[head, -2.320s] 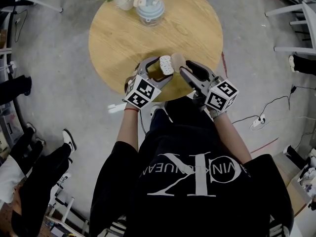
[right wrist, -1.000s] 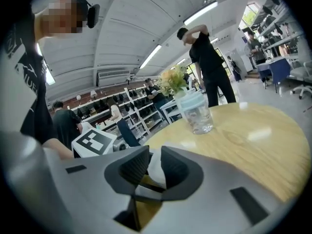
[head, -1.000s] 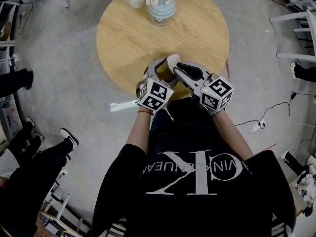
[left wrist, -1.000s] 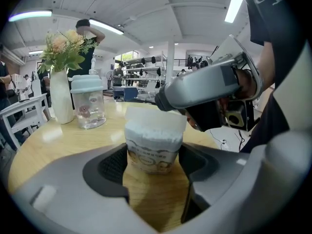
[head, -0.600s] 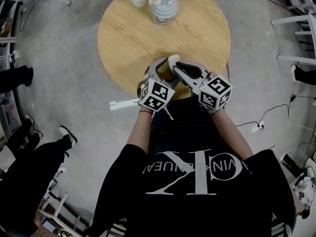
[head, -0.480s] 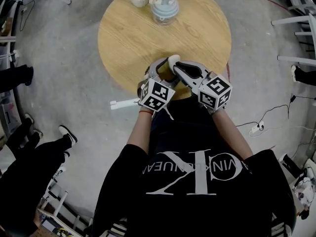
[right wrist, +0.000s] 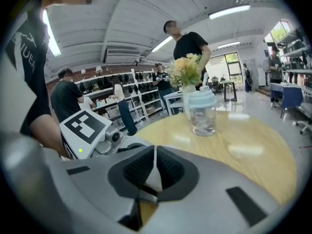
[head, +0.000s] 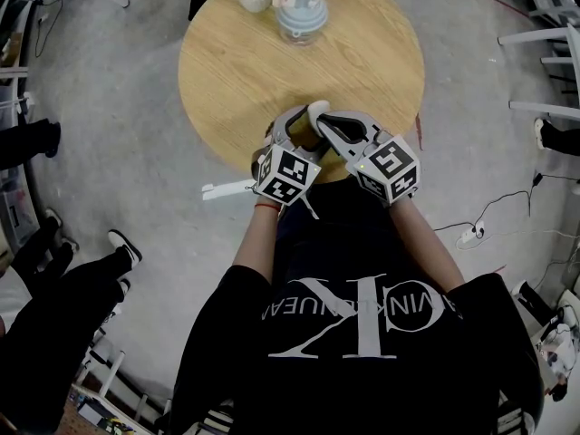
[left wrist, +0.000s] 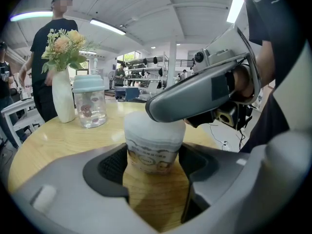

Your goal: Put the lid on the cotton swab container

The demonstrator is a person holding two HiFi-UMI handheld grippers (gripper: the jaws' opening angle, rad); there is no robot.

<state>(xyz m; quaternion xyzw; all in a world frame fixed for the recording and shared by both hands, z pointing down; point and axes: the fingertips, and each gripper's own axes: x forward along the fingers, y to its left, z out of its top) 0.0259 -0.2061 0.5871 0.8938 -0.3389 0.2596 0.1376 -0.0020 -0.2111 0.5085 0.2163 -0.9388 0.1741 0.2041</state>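
Surface: round wooden desk (head: 245, 53) on a grey concrete floor (head: 118, 152). Room is an open workshop with strip lights on the ceiling (left wrist: 105, 27) and shelving (right wrist: 131, 106) along the far wall. White chairs (head: 544, 34) stand at the right edge of the head view, and a cable with a power strip (head: 471, 227) lies on the floor at right. Far side of the desk, top of the head view: white vase of flowers (left wrist: 63, 99), and just beside it a clear jar with a pale blue lid (left wrist: 90, 101). A person in black (left wrist: 48, 48) stands behind the vase. At the near edge of the desk the cotton swab container (left wrist: 153, 152) stands upright with its translucent lid (left wrist: 153, 128) on top. Left gripper (left wrist: 154, 164): fingers clamped on the container's sides. Right gripper (right wrist: 155, 172): fingers closing, nearly together, gripping nothing; only a pale sliver shows through the slit. One of its fingers lies across the lid and hides the lid's top in the left gripper view. In the head view both grippers cover most of the container.
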